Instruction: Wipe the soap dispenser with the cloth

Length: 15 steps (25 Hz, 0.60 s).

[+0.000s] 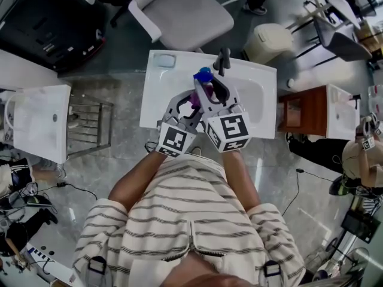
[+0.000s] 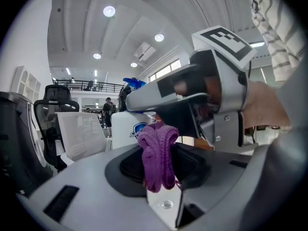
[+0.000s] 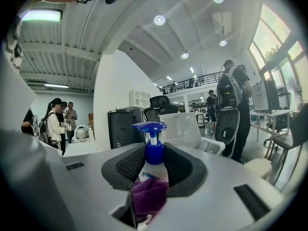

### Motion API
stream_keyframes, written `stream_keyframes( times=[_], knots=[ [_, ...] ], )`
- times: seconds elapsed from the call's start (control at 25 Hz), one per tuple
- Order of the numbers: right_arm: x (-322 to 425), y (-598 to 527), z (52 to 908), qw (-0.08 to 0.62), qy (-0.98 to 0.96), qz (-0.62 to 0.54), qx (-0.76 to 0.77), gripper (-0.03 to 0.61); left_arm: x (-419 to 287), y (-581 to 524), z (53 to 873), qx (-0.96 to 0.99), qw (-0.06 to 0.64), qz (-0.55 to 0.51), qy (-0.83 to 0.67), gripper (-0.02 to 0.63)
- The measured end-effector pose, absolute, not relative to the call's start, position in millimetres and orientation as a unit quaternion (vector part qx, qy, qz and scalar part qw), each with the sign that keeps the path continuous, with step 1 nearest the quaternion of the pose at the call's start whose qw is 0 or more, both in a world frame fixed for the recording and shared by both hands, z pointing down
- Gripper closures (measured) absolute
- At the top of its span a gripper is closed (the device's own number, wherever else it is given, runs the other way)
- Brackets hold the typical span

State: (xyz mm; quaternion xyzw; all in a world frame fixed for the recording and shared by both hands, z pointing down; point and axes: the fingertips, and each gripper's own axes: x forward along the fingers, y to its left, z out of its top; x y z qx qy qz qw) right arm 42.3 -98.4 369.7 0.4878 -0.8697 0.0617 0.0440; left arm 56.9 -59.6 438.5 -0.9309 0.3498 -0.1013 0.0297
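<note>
Grey marbled floor [image 1: 119, 178]; pale office chair [image 1: 185, 11]; white basin [image 1: 42, 124] beside wire rack [image 1: 90, 124]; round ceiling lights [image 3: 159, 19]; tall windows [image 3: 275, 44]; mezzanine railing [image 3: 192, 83].

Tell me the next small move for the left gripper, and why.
Probably a short upward stroke of the left gripper along the soap dispenser. The right gripper holds the dispenser in its jaws below the blue pump, and the purple cloth pinched in the left jaws appears to sit against its lower front, so rubbing upward should wipe it.
</note>
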Motion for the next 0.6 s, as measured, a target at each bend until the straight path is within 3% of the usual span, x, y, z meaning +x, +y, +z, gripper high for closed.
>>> stream_keyframes(
  times=[0.6],
  knots=[
    [49.3,-91.7,360.6,0.030,-0.866,0.067,0.495,0.445,57.2,-58.9,460.3,-0.931,0.014,-0.121,0.343,0.485]
  ],
)
